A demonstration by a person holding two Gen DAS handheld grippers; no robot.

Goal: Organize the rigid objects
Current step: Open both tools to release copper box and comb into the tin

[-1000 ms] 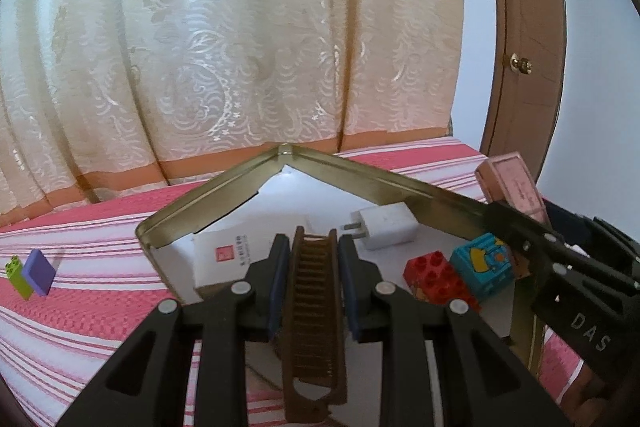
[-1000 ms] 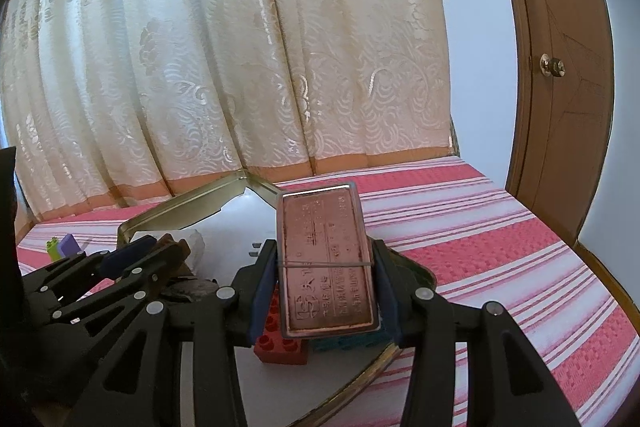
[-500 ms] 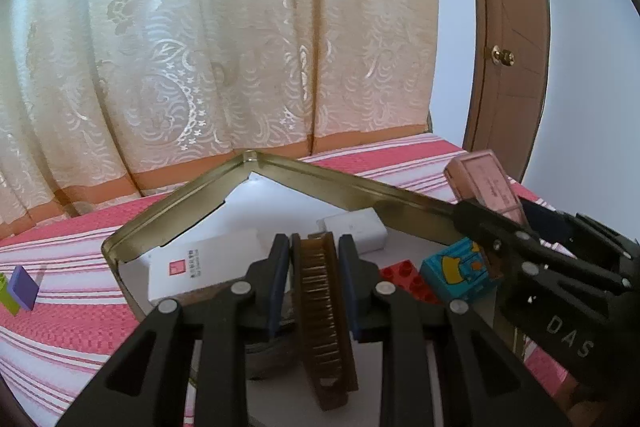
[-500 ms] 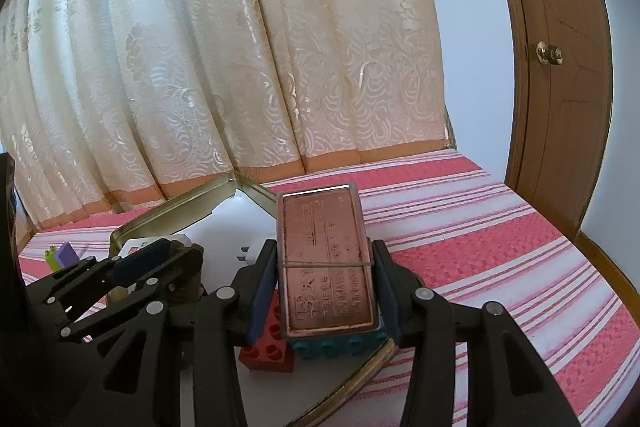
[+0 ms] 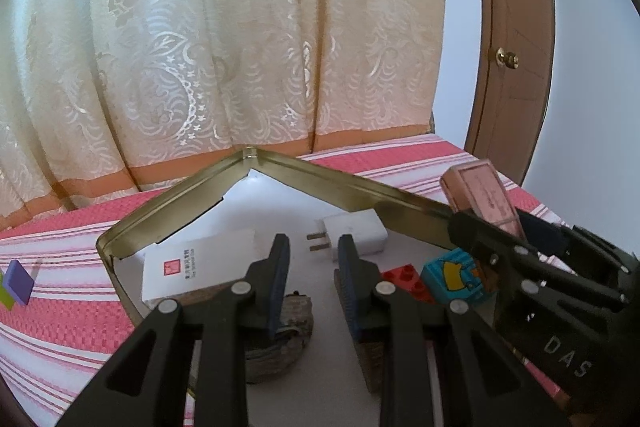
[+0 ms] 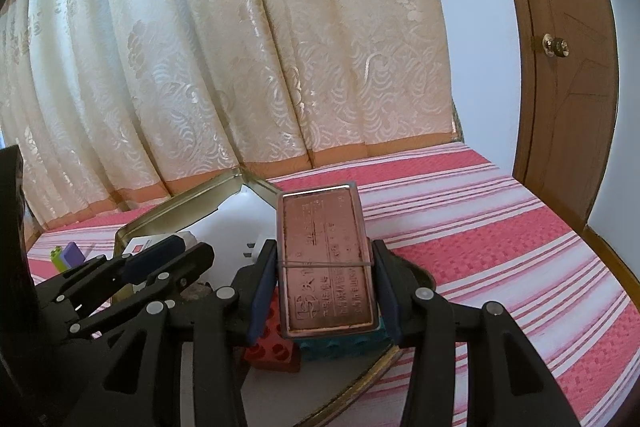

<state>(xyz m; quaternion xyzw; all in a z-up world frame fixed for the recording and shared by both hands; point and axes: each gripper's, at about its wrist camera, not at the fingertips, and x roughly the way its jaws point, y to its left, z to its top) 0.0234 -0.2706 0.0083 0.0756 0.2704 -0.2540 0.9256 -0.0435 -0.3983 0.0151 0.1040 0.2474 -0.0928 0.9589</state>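
Note:
My left gripper (image 5: 314, 259) hovers over the open gold tin (image 5: 360, 187), jaws slightly apart with nothing between them. Part of the brown comb (image 5: 370, 363) lies in the tin under its right finger. Also in the tin are a white charger (image 5: 356, 233), a white card box (image 5: 192, 267), a red brick (image 5: 404, 279), a blue brick (image 5: 452, 277) and a round grey-brown lump (image 5: 280, 343). My right gripper (image 6: 323, 247) is shut on a copper-pink box (image 6: 326, 267) with a rubber band. It holds the box above the red brick (image 6: 276, 347) at the tin's right rim.
The tin rests on a red-and-white striped cloth (image 6: 500, 247). A purple block and a green block (image 5: 16, 285) lie on the cloth at far left. A cream curtain (image 5: 240, 47) hangs behind, and a wooden door (image 6: 568, 87) stands at right.
The comb tilted downward, then left the left jaws and now lies in the tin. The left view has shifted over the tin. The right gripper keeps its hold on the box.

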